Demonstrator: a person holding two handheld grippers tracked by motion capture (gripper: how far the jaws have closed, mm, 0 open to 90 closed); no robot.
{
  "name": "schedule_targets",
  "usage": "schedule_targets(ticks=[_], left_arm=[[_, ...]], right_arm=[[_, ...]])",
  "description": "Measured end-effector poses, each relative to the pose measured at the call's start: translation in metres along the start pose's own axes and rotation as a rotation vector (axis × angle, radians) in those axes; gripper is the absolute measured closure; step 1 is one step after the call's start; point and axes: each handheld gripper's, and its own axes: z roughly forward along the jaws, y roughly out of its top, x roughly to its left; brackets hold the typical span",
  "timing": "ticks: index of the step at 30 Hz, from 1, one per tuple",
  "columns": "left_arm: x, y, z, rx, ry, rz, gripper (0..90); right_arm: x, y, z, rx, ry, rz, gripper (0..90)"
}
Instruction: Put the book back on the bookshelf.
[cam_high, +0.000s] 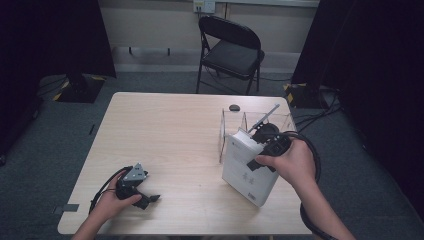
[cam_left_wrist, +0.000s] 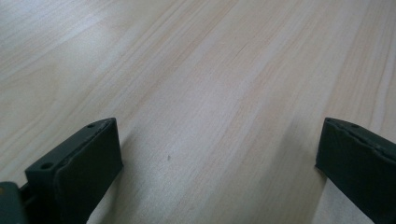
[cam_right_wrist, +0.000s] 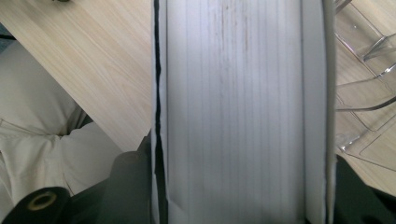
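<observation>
Plainly, the right gripper (cam_high: 256, 150) was clamped on a white book (cam_high: 248, 170), its two black jaws pressing the covers from either side; in the right gripper view the page edges (cam_right_wrist: 238, 112) ran straight up between the jaws, with the covers flush against the pads. From the high view the book stood tilted on its lower edge on the right part of the wooden table (cam_high: 175, 130), its upper end leaning against a clear acrylic rack (cam_high: 240, 122) with upright dividers, just beyond it. A thin grey rod (cam_high: 267, 115) slanted out of the rack. A small dark object (cam_high: 234, 107) lay near the table's far edge, behind the rack.

The left gripper (cam_high: 147, 199) rested low at the near left of the table, well apart from the book. Its jaws stood wide apart with only bare wood (cam_left_wrist: 210, 116) between them, gripping nothing. A black folding chair (cam_high: 230, 50) stood on the floor beyond the table.
</observation>
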Motion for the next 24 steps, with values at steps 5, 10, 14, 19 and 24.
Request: schedule_targets(ticks=[5, 10, 14, 19, 24], left_arm=[[0.000, 0.000, 0.000, 0.000, 0.000, 0.000, 0.0], [0.000, 0.000, 0.000, 0.000, 0.000, 0.000, 0.0], [0.000, 0.000, 0.000, 0.000, 0.000, 0.000, 0.0], [0.000, 0.000, 0.000, 0.000, 0.000, 0.001, 0.0], [0.000, 0.000, 0.000, 0.000, 0.000, 0.000, 0.0]], right_arm=[[-0.004, -0.006, -0.001, -0.011, 0.005, 0.021, 51.9], [-0.007, -0.010, -0.004, 0.005, 0.005, 0.024, 51.9], [-0.010, -0.015, -0.007, 0.012, -0.005, 0.034, 51.9], [-0.014, -0.022, -0.009, 0.015, -0.013, 0.048, 51.9], [-0.017, -0.028, -0.010, 0.024, -0.022, 0.064, 51.9]])
